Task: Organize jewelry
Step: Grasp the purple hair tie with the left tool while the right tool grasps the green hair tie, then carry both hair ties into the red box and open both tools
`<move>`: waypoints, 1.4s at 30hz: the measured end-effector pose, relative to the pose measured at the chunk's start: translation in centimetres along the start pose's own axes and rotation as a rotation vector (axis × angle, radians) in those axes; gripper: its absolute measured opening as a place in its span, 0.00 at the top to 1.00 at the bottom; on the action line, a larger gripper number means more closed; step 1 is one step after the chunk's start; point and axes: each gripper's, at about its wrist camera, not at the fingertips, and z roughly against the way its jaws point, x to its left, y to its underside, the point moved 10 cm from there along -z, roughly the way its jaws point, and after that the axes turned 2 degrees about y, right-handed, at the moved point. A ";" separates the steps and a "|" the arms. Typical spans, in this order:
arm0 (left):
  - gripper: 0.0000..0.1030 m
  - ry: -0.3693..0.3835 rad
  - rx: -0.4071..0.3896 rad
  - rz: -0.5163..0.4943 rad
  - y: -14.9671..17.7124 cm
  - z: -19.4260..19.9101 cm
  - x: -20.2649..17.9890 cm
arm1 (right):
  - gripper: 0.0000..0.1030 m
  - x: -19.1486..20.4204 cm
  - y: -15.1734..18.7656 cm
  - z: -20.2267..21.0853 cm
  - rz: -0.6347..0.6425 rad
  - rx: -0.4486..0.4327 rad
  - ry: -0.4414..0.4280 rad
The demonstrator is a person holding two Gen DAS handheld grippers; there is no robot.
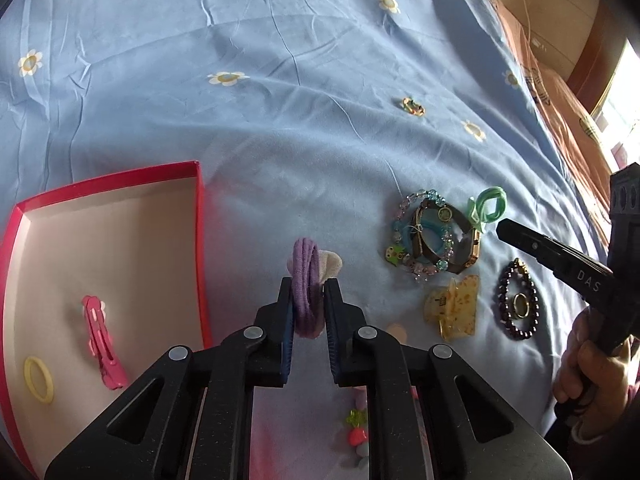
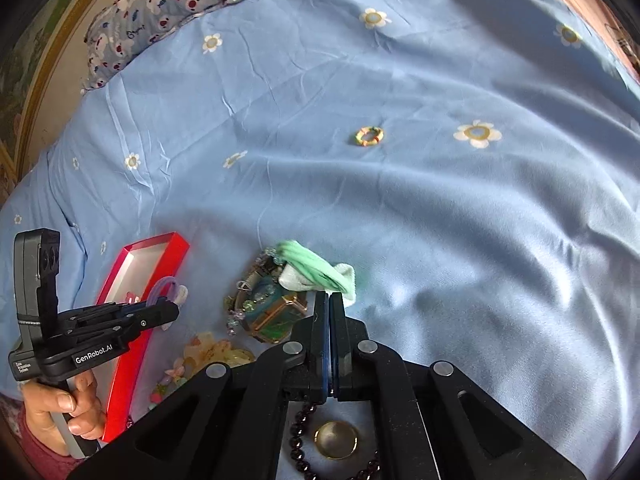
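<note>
My left gripper point(image 1: 308, 286) is shut on a purple hair tie point(image 1: 306, 280) with a white bow, held just right of the red box point(image 1: 202, 240). The box holds a pink hair clip point(image 1: 100, 336) and a yellow ring band point(image 1: 38, 378). My right gripper point(image 2: 329, 298) is shut on a green hair tie point(image 2: 316, 270) with a white bow, over a heap of beaded bracelets and a watch point(image 2: 268, 312). In the left wrist view the heap point(image 1: 434, 236), an amber claw clip point(image 1: 454, 308), a dark bead bracelet point(image 1: 518, 300) and a gold ring point(image 1: 522, 305) lie right.
All lies on a blue flowered bedsheet point(image 2: 440, 208). A small multicoloured band point(image 2: 369, 136) lies alone farther out. A patterned pillow point(image 2: 160, 12) is at the far left. Small colourful charms point(image 1: 356, 428) lie under my left gripper. A brown cover point(image 1: 560, 92) edges the bed's right side.
</note>
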 end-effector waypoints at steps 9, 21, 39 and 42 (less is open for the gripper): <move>0.88 0.028 -0.025 0.029 0.9 2.1 0.0 | 0.70 0.6 -1.0 0.1 0.046 -0.008 0.035; 0.88 0.041 -0.052 0.062 1.4 3.9 0.9 | 0.94 0.0 -2.2 -1.2 0.077 0.003 0.067; 0.88 -0.014 -0.125 0.175 4.0 9.0 6.7 | 0.95 12.7 0.7 1.3 0.142 0.016 -0.188; 0.88 -0.032 -0.133 0.203 4.7 9.7 8.4 | 0.95 15.7 1.7 0.5 0.173 0.039 -0.221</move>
